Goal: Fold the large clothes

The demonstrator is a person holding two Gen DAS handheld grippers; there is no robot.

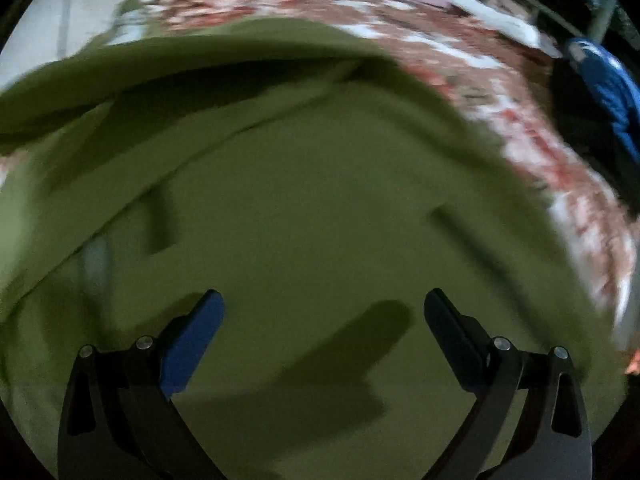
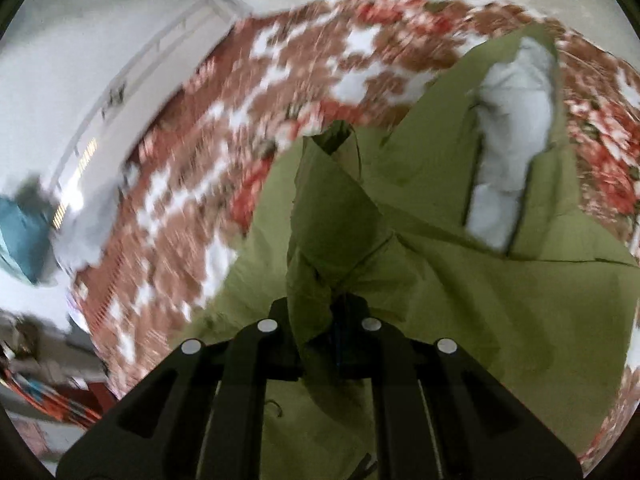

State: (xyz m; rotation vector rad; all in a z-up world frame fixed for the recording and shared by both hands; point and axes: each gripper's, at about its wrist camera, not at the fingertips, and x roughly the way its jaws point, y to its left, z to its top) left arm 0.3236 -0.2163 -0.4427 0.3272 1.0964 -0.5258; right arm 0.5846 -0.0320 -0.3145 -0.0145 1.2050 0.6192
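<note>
1. Left gripper [image 1: 323,304] stands with its two fingers spread wide and nothing between them; one finger shows a blue pad [image 1: 191,344], the other is plain black.
2. Below and ahead of that gripper lies the olive-green garment [image 1: 312,184], filling most of the left wrist view, with creases running across it and the gripper's shadow falling on the cloth.
3. Beyond the garment's far edge, the left wrist view shows a floral bedspread [image 1: 448,40] in red, brown and white, and further right a blue cloth [image 1: 608,92] lying off the edge of it.
4. Right gripper [image 2: 320,316] has its fingers pressed together on a bunched fold of the same garment [image 2: 332,216]; the cloth rises out of the closed fingers in a peaked ridge and spreads away to the right.
5. On the right of that view, a pale grey-white panel [image 2: 508,148] shows within the green fabric, bordered by green on both sides; whether it is lining or a separate piece cannot be told.
6. Left of the garment in the right wrist view, the bedspread [image 2: 224,152] stretches toward a white wall [image 2: 100,32], with a teal object [image 2: 20,232] at the far left edge.
7. No brand, label or writing can be read anywhere; both views are blurred.
</note>
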